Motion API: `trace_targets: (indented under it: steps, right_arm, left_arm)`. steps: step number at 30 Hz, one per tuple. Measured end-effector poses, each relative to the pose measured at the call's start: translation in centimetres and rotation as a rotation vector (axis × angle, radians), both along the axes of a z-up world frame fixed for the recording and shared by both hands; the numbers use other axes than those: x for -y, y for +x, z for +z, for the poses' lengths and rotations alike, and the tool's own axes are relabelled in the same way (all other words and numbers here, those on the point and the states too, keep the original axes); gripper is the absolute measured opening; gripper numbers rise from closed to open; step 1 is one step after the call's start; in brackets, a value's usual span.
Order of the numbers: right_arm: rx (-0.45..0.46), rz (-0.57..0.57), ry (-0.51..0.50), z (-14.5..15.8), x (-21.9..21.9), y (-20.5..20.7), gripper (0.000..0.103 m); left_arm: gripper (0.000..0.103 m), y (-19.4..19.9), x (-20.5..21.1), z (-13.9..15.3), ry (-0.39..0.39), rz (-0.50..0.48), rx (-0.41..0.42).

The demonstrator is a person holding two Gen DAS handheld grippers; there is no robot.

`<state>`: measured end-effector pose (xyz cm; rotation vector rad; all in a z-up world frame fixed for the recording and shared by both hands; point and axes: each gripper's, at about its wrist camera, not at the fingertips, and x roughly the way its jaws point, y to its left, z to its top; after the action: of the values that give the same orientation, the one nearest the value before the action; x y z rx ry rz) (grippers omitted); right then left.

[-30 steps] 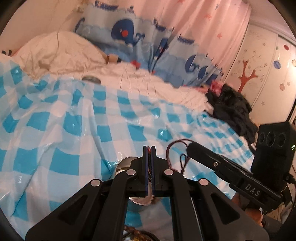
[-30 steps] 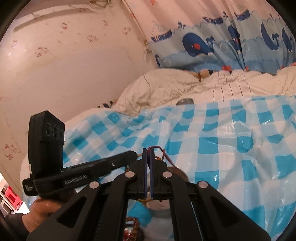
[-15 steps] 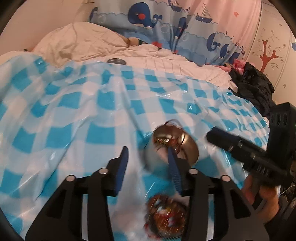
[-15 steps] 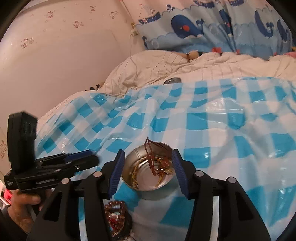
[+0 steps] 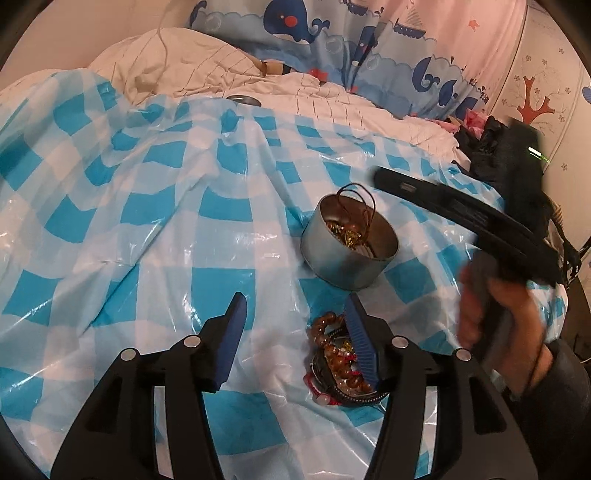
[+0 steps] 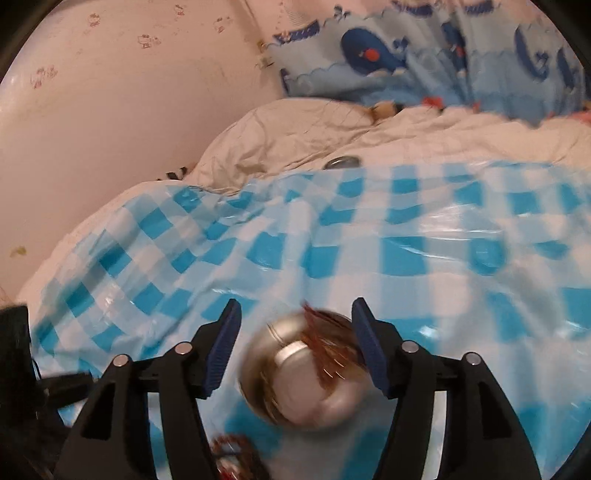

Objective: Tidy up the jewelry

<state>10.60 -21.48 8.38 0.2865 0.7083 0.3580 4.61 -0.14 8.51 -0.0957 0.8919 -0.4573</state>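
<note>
A round metal tin [image 5: 349, 251] stands on the blue-and-white checked plastic sheet [image 5: 147, 206]. It holds gold pieces and a brown cord necklace whose loops stick up over the rim. A pile of amber bead bracelets with red cord [image 5: 338, 363] lies just in front of it. My left gripper [image 5: 295, 314] is open and empty, its right finger over the bead pile. My right gripper [image 6: 295, 314] is open and empty above the tin [image 6: 306, 373], which is blurred there. The right gripper also shows in the left wrist view [image 5: 461, 214].
A rumpled white duvet [image 5: 207, 70] and whale-print pillows [image 5: 332, 33] lie beyond the sheet. A small metal lid [image 5: 243, 99] rests at the sheet's far edge. Dark clothes [image 5: 491, 147] are piled at the right, by a wall.
Both grippers were shut on the brown cord necklace; both opened and the necklace dropped into the tin. Both grippers then pulled back from the tin, the right one still moving.
</note>
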Motion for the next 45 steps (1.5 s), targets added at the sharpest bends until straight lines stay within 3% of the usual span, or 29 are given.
trace_targets:
  steps: [2, 4, 5, 9, 13, 18, 21, 28, 34, 35, 36, 37, 39, 40, 45]
  right_arm:
    - [-0.083, 0.087, 0.059, -1.2, -1.0, 2.0, 0.063]
    - [-0.260, 0.206, 0.102, -3.4, -2.0, 3.3, 0.064]
    - [-0.284, 0.232, 0.087, -3.8, -2.1, 2.9, 0.064]
    - [-0.222, 0.161, 0.067, -2.6, 0.4, -0.4, 0.065]
    - [-0.117, 0.039, 0.031, -0.7, 3.8, -5.9, 0.079]
    - [-0.180, -0.015, -0.047, -2.8, 4.1, -11.0, 0.078]
    - [-0.204, -0.004, -0.077, -4.0, 3.1, -11.5, 0.074]
    - [-0.170, 0.015, -0.171, -4.6, 1.1, -11.4, 0.074]
    - [-0.175, 0.010, -0.145, -4.7, 1.4, -11.1, 0.074]
    - [-0.179, 0.011, -0.146, -4.8, 1.3, -11.1, 0.074]
    - [-0.180, 0.013, -0.146, -4.7, 1.3, -11.0, 0.074]
    - [-0.180, 0.018, -0.148, -4.7, 1.3, -11.0, 0.074]
    - [-0.178, 0.023, -0.150, -4.6, 1.2, -11.0, 0.074]
    - [-0.177, 0.027, -0.149, -4.6, 1.2, -11.0, 0.074]
    - [-0.139, 0.094, -0.129, -4.1, 0.2, -11.4, 0.074]
  left_arm:
    - [0.054, 0.0, -0.1, 0.1, 0.006, -0.002, 0.005]
    - [0.056, 0.1, -0.2, 0.1, 0.018, 0.001, 0.006]
    - [0.056, 0.1, -0.3, 0.1, 0.022, 0.004, 0.003]
    - [0.057, 0.1, -0.2, 0.0, 0.033, 0.002, -0.017]
    - [0.057, -0.1, 0.4, -0.6, 0.042, -0.023, -0.036]
    - [0.057, 0.2, 0.3, -1.8, -0.055, -0.043, -0.102]
    - [0.056, 0.3, 0.2, -2.8, -0.138, -0.065, -0.155]
    - [0.056, 0.2, 2.3, -4.9, -0.096, -0.095, -0.186]
    - [0.056, 1.0, 4.0, -6.5, -0.134, -0.099, -0.232]
    - [0.055, 1.1, 4.0, -6.7, -0.138, -0.094, -0.233]
    - [0.044, 1.2, 4.1, -6.8, -0.142, -0.088, -0.235]
    - [0.026, 1.3, 4.3, -7.0, -0.134, -0.077, -0.239]
    - [0.014, 1.6, 4.2, -7.2, -0.118, -0.062, -0.229]
    - [0.010, 1.6, 4.1, -7.1, -0.123, -0.060, -0.223]
    - [0.010, 1.3, 2.8, -4.2, -0.169, -0.037, -0.129]
